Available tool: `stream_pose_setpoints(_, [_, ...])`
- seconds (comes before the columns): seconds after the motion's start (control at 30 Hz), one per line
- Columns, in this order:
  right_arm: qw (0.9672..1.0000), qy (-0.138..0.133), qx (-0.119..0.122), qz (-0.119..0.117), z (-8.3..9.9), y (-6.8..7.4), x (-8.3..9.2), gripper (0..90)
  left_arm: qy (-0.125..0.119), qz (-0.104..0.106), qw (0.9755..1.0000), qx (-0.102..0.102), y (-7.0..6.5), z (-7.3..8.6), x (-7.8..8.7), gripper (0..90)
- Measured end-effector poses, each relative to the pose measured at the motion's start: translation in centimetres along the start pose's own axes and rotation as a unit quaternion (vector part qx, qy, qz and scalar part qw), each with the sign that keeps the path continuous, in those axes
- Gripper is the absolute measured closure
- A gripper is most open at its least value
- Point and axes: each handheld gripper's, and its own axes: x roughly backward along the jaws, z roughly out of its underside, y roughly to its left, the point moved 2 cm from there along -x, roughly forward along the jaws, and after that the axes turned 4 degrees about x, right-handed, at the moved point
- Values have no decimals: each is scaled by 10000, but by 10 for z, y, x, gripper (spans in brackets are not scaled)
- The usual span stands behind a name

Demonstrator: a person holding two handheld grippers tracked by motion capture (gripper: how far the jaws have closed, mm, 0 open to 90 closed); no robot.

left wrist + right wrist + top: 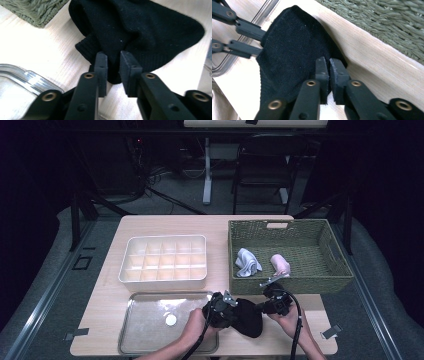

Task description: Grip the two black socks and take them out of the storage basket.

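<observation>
A black knitted cloth point(248, 318) lies on the wooden table near its front edge, between my two grippers. My left gripper point(233, 313) comes at it from the left. In the left gripper view its jaws point(113, 66) pinch a fold at the edge of the black cloth point(140, 30). My right gripper point(261, 310) comes from the right. In the right gripper view it point(329, 67) is shut on the rim of the black cloth point(292, 50), and the left gripper point(260, 42) grips the far side.
A green wicker basket point(290, 226) behind the cloth holds a light blue cloth point(247, 261) and a pink roll point(280, 264). A white divided box point(165, 238) stands at the left. In front of it, a metal tray point(145, 340) holds a small white disc point(171, 320).
</observation>
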Motion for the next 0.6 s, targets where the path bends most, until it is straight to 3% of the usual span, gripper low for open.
stream_pose_setpoints(0.03, [9999, -76, -85, 26, 0, 2, 0, 877, -21, 18, 10000, 23, -1, 0, -2, 807])
stream_pose_setpoints(0.13, [10000, -13, -48, 61, 1, 4, 8, 882, -45, -18, 10000, 34, 0, -3, -3, 842])
stream_pose_setpoints(0.37, [9984, -514, -106, 218, 2, 10, 40, 876, -146, 68, 9998, 144, 5, -11, -7, 838])
stream_pose_setpoints(0.47, [9990, -386, -151, 186, 6, 5, 32, 831, -145, 98, 9997, 186, 5, -11, 0, 757])
stream_pose_setpoints(0.53, [9986, -431, -298, 101, 9, -3, 29, 693, -139, 161, 9996, 211, 4, -10, 6, 682])
stream_pose_setpoints(0.6, [9977, -523, -433, 36, 11, -11, 30, 662, -115, 148, 9996, 231, 1, -8, 10, 594])
